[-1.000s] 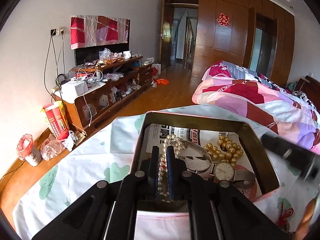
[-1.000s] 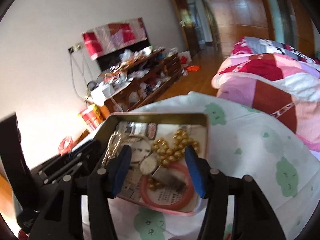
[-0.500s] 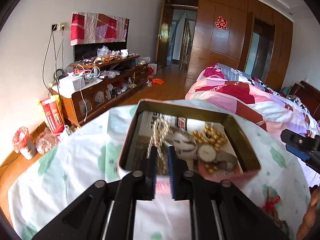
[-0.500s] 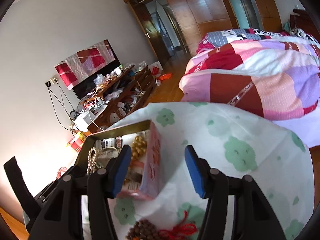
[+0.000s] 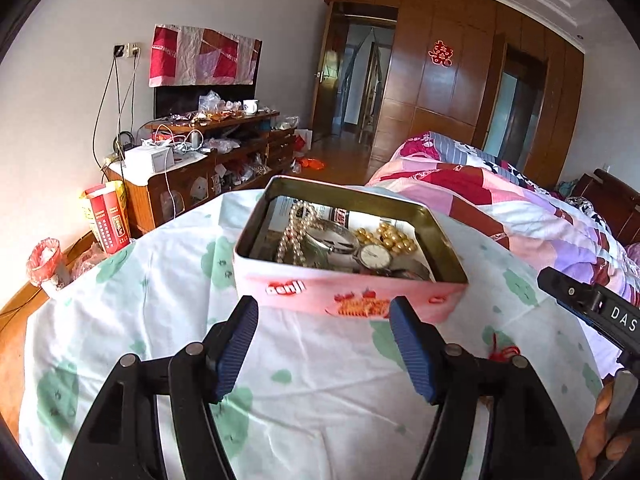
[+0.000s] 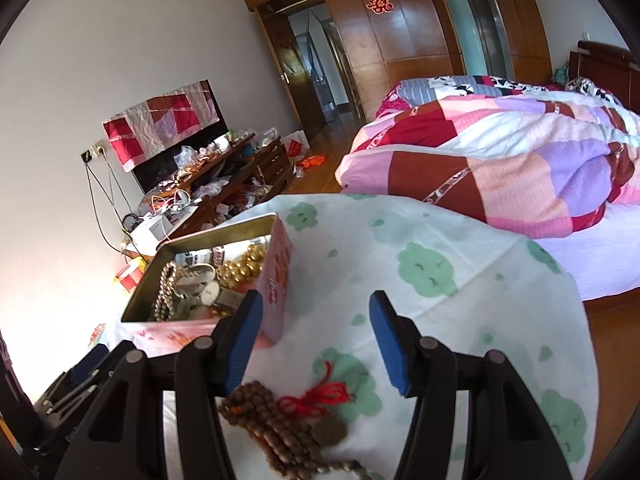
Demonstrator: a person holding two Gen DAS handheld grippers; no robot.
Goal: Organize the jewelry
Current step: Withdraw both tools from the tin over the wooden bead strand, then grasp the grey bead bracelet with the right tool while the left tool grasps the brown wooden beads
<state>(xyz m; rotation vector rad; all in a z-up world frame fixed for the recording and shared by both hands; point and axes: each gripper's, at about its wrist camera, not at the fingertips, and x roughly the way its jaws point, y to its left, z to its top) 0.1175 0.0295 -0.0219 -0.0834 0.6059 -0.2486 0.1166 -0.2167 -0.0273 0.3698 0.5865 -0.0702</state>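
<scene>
- On the cloth-covered table [image 5: 160,320], the pink tin [image 5: 352,296] stands open, just ahead of the left gripper [image 5: 324,344] and off to the left of the right gripper [image 6: 316,340].
- Inside the tin lie a pearl necklace [image 5: 294,232], a silver bangle [image 5: 332,238], a wristwatch [image 5: 374,257] and gold beads [image 5: 394,238], heaped together on printed paper.
- Outside it, a string of brown wooden beads [image 6: 276,432] with a red tassel [image 6: 320,394] lies on the cloth, right below the right gripper.
- The left gripper has just been opening; its jaws stand wide with nothing between them, the necklace released into the tin.
- The right gripper is parted about halfway and grasps nothing; the brown beads lie beneath it, untouched.
- My reading: most pieces are stowed, and the wooden beads are what remains, likely for the right gripper.
- Beyond the table, a patchwork quilt [image 6: 500,168] covers the bed, and a cluttered wooden cabinet [image 5: 208,168] lines the wall.
</scene>
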